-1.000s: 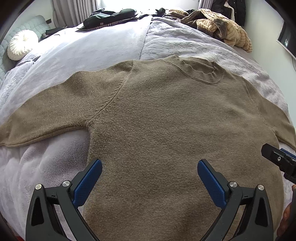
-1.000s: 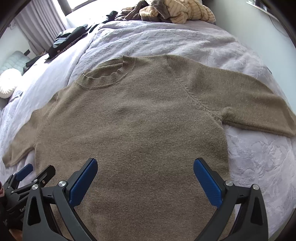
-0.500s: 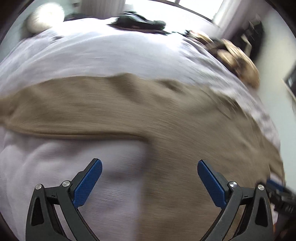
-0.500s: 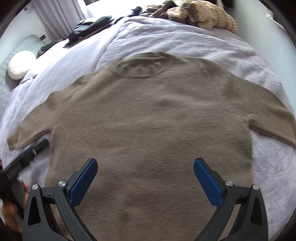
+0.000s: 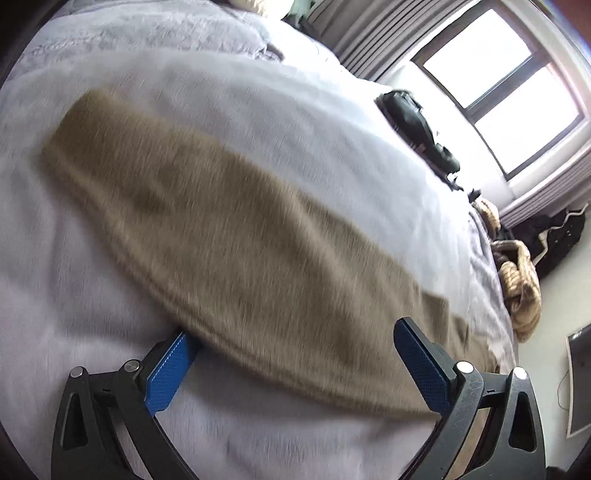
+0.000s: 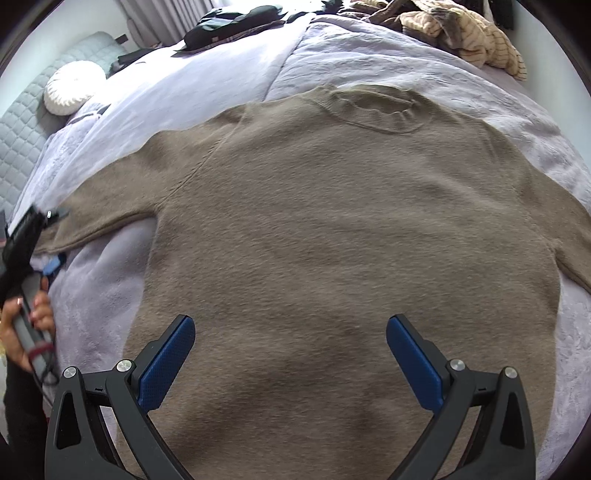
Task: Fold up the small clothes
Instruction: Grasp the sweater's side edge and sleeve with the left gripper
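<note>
A tan knit sweater (image 6: 332,229) lies spread flat, front up, on a bed with a pale lilac blanket (image 6: 110,280). My right gripper (image 6: 291,350) is open above the sweater's lower body, holding nothing. My left gripper (image 5: 291,354) is open at the sweater's left sleeve (image 5: 207,229); the sleeve's lower edge runs between its jaws, and the view is blurred. In the right wrist view the left gripper (image 6: 48,240) sits at the cuff of that sleeve, held by a hand.
A pile of striped and dark clothes (image 6: 461,29) lies at the bed's far right. Dark clothes (image 6: 229,22) lie at the far edge near the curtains. A round white cushion (image 6: 74,88) sits on a grey quilted seat at the left. A window (image 5: 498,85) is beyond the bed.
My left gripper swung left from over the sweater's body to the left sleeve and turned toward the window. My right gripper drifted left, over the middle of the hem area. Both stayed open.
</note>
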A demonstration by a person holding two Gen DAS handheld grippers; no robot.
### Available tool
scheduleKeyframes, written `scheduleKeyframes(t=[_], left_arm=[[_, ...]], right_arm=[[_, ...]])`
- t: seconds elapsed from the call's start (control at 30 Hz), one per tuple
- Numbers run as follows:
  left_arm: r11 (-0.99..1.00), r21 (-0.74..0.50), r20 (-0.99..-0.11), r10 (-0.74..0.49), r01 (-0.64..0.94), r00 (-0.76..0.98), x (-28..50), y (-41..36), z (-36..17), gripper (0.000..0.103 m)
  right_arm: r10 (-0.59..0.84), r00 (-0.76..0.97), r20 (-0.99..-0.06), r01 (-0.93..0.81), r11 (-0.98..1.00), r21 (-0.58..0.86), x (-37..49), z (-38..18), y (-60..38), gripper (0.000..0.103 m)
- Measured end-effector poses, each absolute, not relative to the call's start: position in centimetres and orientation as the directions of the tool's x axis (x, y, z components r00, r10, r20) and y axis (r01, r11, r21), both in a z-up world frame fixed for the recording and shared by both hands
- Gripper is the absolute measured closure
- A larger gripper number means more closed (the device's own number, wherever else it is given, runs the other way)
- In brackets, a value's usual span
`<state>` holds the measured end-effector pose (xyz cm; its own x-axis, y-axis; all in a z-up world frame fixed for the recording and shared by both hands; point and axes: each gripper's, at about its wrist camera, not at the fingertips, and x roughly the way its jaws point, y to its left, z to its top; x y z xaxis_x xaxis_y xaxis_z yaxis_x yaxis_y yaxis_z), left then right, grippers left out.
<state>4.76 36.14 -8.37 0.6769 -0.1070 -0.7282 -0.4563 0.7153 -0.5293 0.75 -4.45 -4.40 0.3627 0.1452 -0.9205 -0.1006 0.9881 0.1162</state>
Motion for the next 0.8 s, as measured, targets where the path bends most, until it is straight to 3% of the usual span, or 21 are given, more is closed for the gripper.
scheduleKeyframes(t=[0.03,0.1,0.17,0.3,0.47,0.67,0.8], left_arm=[[0.709,-0.539,-0.715,-0.1,-0.455,0.692,4.6,36.5,-8.4,0.018],[0.689,-0.563,-0.704,-0.112,-0.456,0.701,4.6,37.4,-8.6,0.064],[0.666,-0.603,-0.684,-0.147,-0.44,0.715,4.7,38.1,-9.0,0.093],[0.693,-0.622,-0.616,-0.147,-0.364,0.774,4.2,37.8,-7.3,0.093],[0.818,-0.544,-0.521,-0.155,-0.186,0.84,4.8,32.9,-1.4,0.093],[0.885,-0.461,-0.435,-0.297,0.073,0.85,7.3,22.0,5.0,0.093],[0.887,-0.407,-0.457,-0.405,0.219,0.792,10.0,12.3,6.2,0.093]], right_arm=[[0.145,0.363,-0.921,-0.103,0.988,0.115,0.7,-4.4,-4.4,0.0],[0.143,0.363,-0.921,-0.104,0.988,0.112,0.6,-4.3,-4.3,0.0],[0.147,0.358,-0.922,-0.099,0.988,0.119,0.5,-4.4,-4.5,0.0],[0.163,0.363,-0.918,-0.09,0.986,0.14,0.3,-4.2,-5.1,0.0],[0.191,0.389,-0.901,-0.075,0.982,0.176,-0.1,-3.7,-6.5,0.0],[0.21,0.432,-0.877,-0.017,0.974,0.226,-0.7,-2.8,-10.5,0.0],[0.195,0.467,-0.862,0.05,0.968,0.246,-1.5,-2.4,-14.8,0.0]])
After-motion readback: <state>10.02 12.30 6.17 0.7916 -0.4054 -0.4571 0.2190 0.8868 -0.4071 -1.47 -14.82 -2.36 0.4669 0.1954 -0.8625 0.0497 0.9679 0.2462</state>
